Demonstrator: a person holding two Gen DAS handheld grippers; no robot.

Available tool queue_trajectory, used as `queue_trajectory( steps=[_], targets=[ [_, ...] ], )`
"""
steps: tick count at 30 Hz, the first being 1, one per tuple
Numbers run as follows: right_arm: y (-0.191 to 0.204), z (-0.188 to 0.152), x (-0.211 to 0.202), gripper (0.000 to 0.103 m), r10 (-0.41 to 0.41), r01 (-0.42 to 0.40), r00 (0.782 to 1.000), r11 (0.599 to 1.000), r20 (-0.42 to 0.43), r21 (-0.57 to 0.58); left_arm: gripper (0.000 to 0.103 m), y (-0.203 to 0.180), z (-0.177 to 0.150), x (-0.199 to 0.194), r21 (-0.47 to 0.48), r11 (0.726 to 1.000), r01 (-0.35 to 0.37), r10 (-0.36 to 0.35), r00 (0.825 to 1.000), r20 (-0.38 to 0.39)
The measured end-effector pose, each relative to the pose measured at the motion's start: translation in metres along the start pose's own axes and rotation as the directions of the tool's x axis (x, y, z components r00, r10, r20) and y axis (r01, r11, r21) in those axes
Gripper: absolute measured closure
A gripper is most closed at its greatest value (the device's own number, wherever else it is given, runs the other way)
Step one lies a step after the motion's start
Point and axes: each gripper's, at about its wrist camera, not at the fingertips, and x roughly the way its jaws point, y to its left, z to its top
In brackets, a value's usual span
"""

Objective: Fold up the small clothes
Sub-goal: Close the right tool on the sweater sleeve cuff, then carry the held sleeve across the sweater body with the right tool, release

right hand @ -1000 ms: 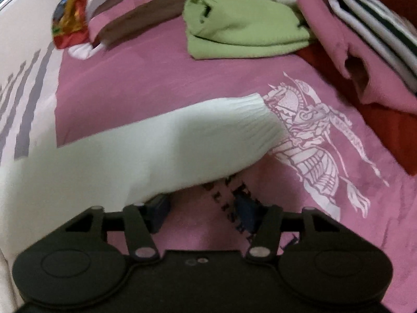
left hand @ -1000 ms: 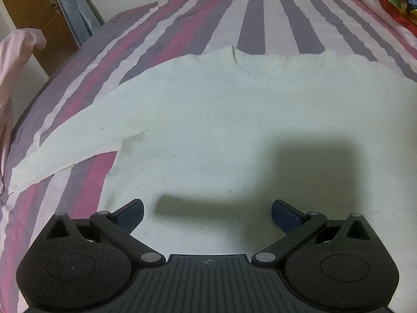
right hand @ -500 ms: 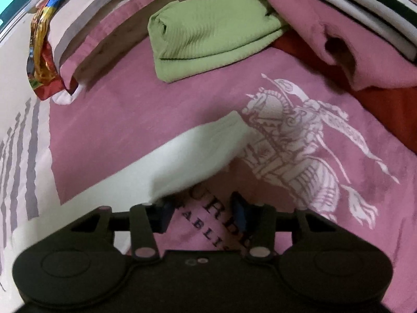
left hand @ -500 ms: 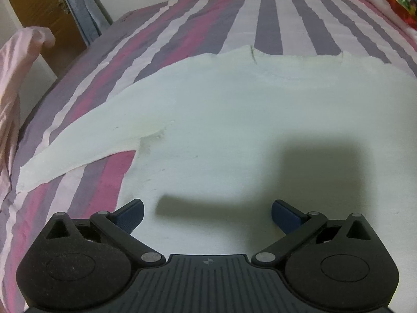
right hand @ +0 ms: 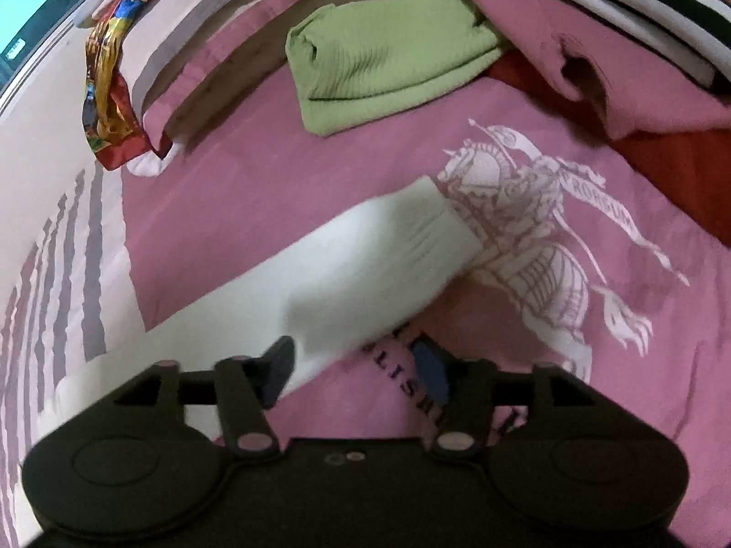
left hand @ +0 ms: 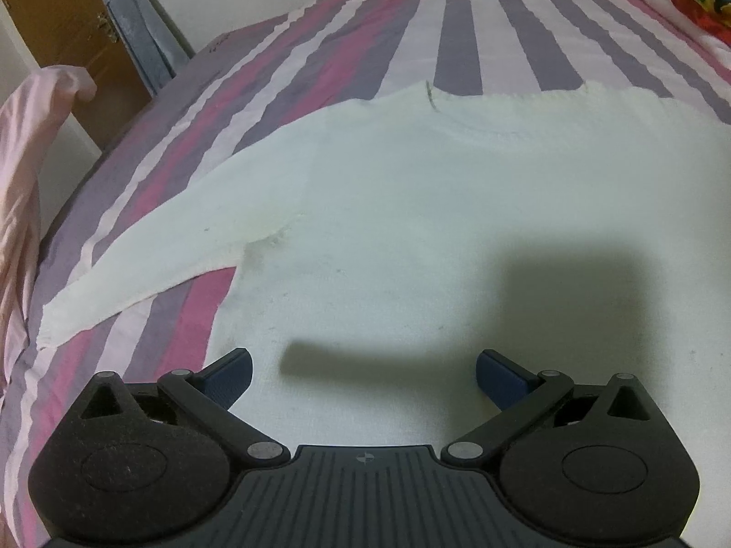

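White sweater sleeve lies across the pink sheet, its lower edge between the right gripper's just-widened jaws

The white sweater runs off the left wrist view at three o'clock, so its right sleeve is cut off there. In the right wrist view the sleeve cuff is smeared by blur, and the right tool's body hides the sleeve's near end at six o'clock.
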Motion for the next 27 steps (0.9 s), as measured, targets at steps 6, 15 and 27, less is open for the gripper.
queue_trajectory(
  steps=[6, 15, 27],
  targets=[
    [-0.003, 0.013, 0.028, 0.061, -0.046, 0.046, 0.999, 0.998, 0.012, 0.045, 0.0, 0.001, 0.0, 0.001, -0.012, 1.0, 0.003, -0.003, 1.0, -0.004],
    [0.022, 0.02, 0.025, 0.095, -0.049, 0.053, 0.988, 0.998, 0.149, -0.024, 0.0, 0.017, 0.0, 0.009, -0.069, 0.996, 0.064, -0.065, 0.998, -0.02],
    [0.209, -0.066, -0.022, 0.096, 0.364, -0.308, 0.93, 0.845, 0.048, -0.437, 0.0, 0.066, 0.0, 0.011, -0.147, 0.974, 0.171, -0.172, 0.985, 0.009]
  ],
)
